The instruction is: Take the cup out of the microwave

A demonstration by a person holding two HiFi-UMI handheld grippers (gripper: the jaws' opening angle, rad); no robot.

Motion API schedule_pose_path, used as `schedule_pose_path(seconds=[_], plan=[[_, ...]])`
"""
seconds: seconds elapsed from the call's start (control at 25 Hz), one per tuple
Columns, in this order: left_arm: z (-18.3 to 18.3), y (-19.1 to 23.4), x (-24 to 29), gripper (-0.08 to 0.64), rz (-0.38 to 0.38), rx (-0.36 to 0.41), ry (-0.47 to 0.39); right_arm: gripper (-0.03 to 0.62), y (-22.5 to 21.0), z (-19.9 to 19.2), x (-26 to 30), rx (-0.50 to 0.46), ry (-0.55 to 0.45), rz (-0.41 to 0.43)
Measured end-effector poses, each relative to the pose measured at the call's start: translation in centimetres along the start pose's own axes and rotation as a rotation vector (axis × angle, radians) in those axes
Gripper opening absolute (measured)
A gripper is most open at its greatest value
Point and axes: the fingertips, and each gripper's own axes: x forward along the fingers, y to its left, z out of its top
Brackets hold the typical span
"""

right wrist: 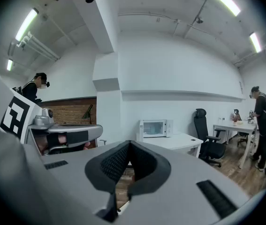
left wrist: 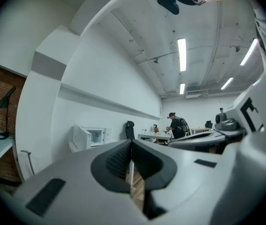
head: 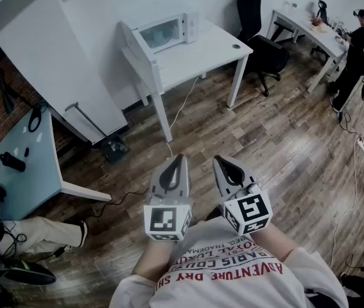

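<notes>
The left gripper (head: 179,160) and right gripper (head: 223,163) are held at the person's chest, jaws together on nothing, because the microwave (head: 167,31) stands well across the room on a white tabletop (head: 210,50). The cup, presumably inside it, cannot be made out.

The microwave (head: 167,31) is a small white box with a glassy front, its control strip to the right. It stands upright at the back left corner of the white desk (head: 201,53), against the wall. The cup (head: 158,36) shows only as a faint bluish shape inside it, too small to describe.
</notes>
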Motion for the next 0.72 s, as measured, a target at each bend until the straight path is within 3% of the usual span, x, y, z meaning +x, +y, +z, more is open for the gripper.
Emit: schedule_pose_path(seconds=[0.72], plan=[[-1.1,0.2,1.2,0.008,-0.009,-0.024,0.041,0.011,-1.2,-1.3,1.3,0.051,0.047,-0.012]])
